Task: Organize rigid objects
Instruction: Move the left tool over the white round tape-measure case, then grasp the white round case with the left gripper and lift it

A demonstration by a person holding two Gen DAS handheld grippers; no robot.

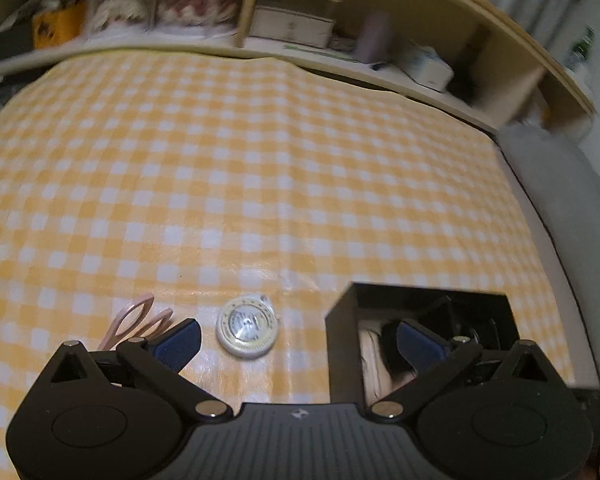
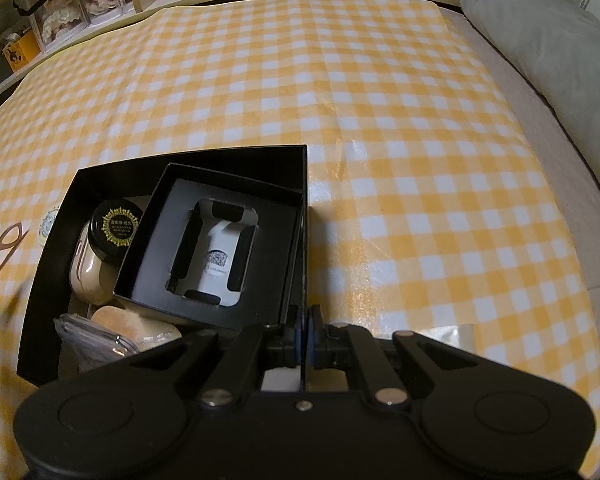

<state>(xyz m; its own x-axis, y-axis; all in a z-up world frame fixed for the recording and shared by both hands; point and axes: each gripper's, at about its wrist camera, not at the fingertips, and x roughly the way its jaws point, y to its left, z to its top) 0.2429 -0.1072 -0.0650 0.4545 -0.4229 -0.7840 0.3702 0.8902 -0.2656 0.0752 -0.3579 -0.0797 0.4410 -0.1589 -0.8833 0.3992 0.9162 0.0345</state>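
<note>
Left claw (image 1: pixel 298 342) spread wide, empty, tilted down over the round white tin (image 1: pixel 247 333) on the checked desk (image 1: pixel 260 168); pink clips (image 1: pixel 134 320) just left of it. Right claw (image 2: pixel 305 346) pinched shut on the near right wall of the black box (image 2: pixel 306 184), angled steeply down. Already boxed: black jar (image 2: pixel 116 228), small inner box (image 2: pixel 212 248), pouches. Left outside, judging by this: tin and clips

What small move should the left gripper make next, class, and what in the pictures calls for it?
Probably lower the left gripper over the round white tin and close. Its jaws stand wide open with the tin between them on the checked cloth, outside the black box, whose wall the right gripper pinches.
</note>
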